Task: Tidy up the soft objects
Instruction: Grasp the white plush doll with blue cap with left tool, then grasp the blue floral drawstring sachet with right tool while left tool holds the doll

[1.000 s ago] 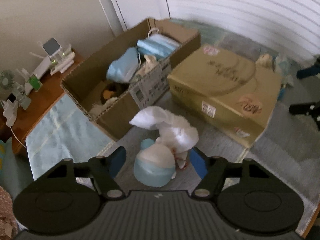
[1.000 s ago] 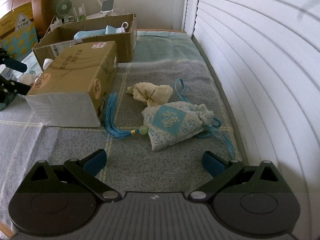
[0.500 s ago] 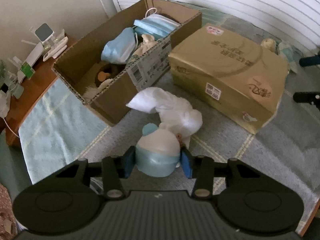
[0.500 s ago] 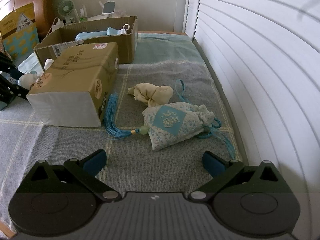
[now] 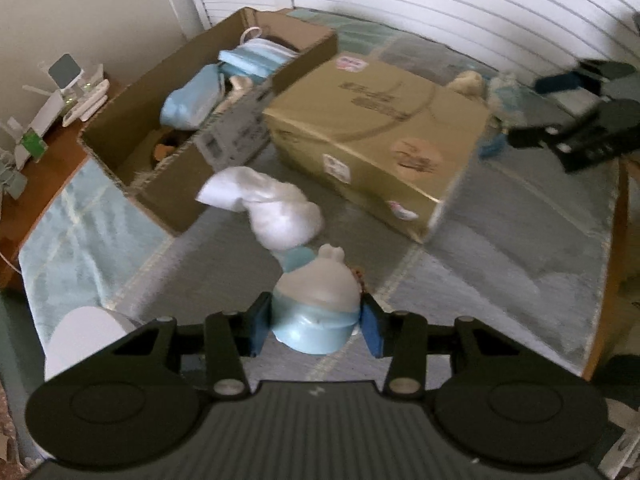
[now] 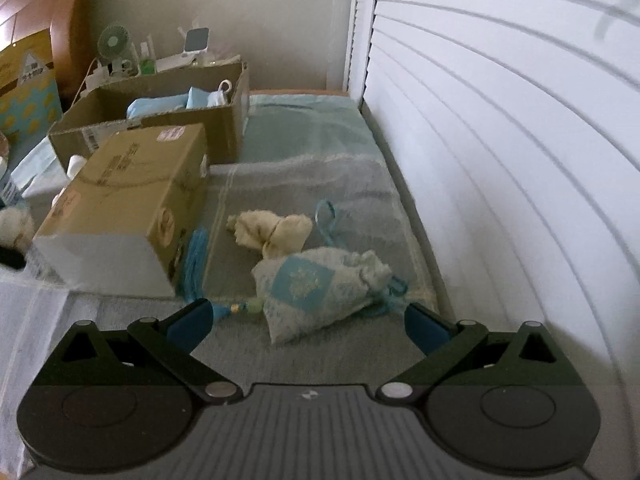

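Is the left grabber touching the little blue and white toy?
Touching. In the left wrist view, both blue pads of the left gripper press against the sides of the blue and white toy, with no gap showing.

Closed box (image 5: pixel 376 128) hides sachet (image 5: pixel 505 90); print blurred

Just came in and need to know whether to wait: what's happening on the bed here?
A person with two handheld grippers is sorting soft things. The left gripper is shut on a pale blue and white soft toy, with the open cardboard box of face masks ahead of it. The right gripper is open, hovering over a floral sachet that lies beside a cream cloth bundle on the grey blanket.
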The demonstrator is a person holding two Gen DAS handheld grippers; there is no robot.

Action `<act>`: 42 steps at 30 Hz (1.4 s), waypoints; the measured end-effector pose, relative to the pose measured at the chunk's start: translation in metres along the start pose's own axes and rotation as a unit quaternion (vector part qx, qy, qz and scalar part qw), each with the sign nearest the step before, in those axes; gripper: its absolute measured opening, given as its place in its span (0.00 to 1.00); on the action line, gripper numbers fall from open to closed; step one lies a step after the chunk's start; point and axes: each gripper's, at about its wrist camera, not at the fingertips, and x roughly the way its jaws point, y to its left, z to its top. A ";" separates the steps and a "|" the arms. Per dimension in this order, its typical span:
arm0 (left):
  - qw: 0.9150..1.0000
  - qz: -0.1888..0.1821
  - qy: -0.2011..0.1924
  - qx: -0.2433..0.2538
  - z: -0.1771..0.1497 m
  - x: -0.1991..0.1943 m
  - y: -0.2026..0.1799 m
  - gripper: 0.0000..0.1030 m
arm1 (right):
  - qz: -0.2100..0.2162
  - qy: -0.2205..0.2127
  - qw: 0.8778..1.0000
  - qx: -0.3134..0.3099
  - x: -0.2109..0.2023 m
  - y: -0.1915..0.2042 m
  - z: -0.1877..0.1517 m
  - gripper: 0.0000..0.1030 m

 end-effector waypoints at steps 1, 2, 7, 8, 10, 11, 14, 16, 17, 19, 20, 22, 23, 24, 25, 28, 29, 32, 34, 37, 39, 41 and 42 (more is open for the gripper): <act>1.000 -0.003 0.000 0.001 -0.001 0.000 -0.001 0.44 | -0.002 -0.003 1.000 0.002 0.002 -0.001 0.002 1.00; 1.000 -0.005 0.000 0.001 -0.001 -0.001 -0.003 0.44 | -0.005 -0.008 1.000 0.007 0.004 -0.001 0.005 1.00; 1.000 -0.015 -0.001 -0.001 -0.002 -0.002 -0.007 0.44 | -0.008 -0.023 1.000 0.010 0.010 -0.004 0.012 0.99; 1.000 -0.018 -0.001 -0.002 -0.002 -0.002 -0.008 0.44 | -0.009 -0.022 1.000 0.010 0.013 -0.004 0.013 0.98; 1.000 -0.025 0.000 -0.005 -0.002 -0.001 -0.010 0.44 | -0.005 -0.014 1.000 0.011 0.018 -0.006 0.013 0.93; 1.000 -0.030 0.000 -0.008 -0.003 -0.001 -0.011 0.44 | -0.004 -0.010 1.000 0.011 0.020 -0.006 0.013 0.90; 0.999 -0.042 -0.001 -0.009 -0.005 0.000 -0.017 0.44 | 0.004 -0.003 1.000 0.012 0.021 -0.007 0.011 0.82; 0.999 -0.043 -0.002 -0.009 -0.006 0.003 -0.020 0.45 | 0.004 -0.004 1.000 0.013 0.020 -0.007 0.010 0.77; 0.999 -0.043 -0.003 -0.011 -0.007 0.004 -0.021 0.45 | 0.004 -0.004 1.000 0.014 0.019 -0.006 0.010 0.76; 0.999 -0.040 -0.008 -0.013 -0.009 0.006 -0.023 0.45 | 0.004 -0.005 1.000 0.015 0.016 -0.007 0.009 0.72; 0.999 -0.039 -0.010 -0.015 -0.010 0.006 -0.024 0.46 | 0.006 -0.005 1.000 0.017 0.015 -0.007 0.009 0.70; 0.999 -0.038 -0.017 -0.018 -0.011 0.007 -0.026 0.47 | 0.008 -0.005 1.000 0.021 0.013 -0.008 0.009 0.63; 0.999 -0.037 -0.018 -0.019 -0.012 0.008 -0.027 0.47 | 0.010 -0.004 1.000 0.021 0.012 -0.008 0.009 0.62; 0.999 -0.038 -0.018 -0.019 -0.013 0.009 -0.028 0.49 | 0.008 -0.002 1.000 0.021 0.011 -0.008 0.009 0.61; 0.999 -0.038 -0.018 -0.018 -0.014 0.009 -0.029 0.54 | 0.006 -0.004 1.000 0.021 0.010 -0.007 0.009 0.59; 0.999 -0.034 -0.024 -0.018 -0.016 0.009 -0.032 0.58 | 0.007 -0.005 1.000 0.019 0.005 -0.008 0.008 0.58; 0.999 -0.032 -0.026 -0.020 -0.016 0.009 -0.032 0.58 | 0.006 -0.006 1.000 0.017 0.004 -0.008 0.008 0.58; 0.998 -0.029 -0.039 -0.030 -0.017 0.008 -0.030 0.58 | 0.004 -0.006 1.000 0.014 0.002 -0.007 0.009 0.58; 0.998 -0.026 -0.048 -0.040 -0.016 0.008 -0.027 0.58 | 0.006 -0.005 1.000 0.012 0.001 -0.005 0.009 0.58; 0.996 -0.018 -0.063 -0.052 -0.015 0.009 -0.023 0.58 | 0.008 -0.005 1.000 0.008 -0.002 -0.003 0.009 0.58; 0.996 -0.014 -0.068 -0.061 -0.015 0.010 -0.021 0.58 | 0.009 -0.006 1.000 0.006 -0.004 -0.002 0.008 0.58; 0.995 -0.008 -0.077 -0.064 -0.016 0.008 -0.022 0.58 | 0.010 -0.007 1.000 0.003 -0.006 0.000 0.009 0.58; 0.995 -0.009 -0.080 -0.065 -0.016 0.007 -0.022 0.58 | 0.009 -0.007 1.000 0.002 -0.007 0.000 0.009 0.58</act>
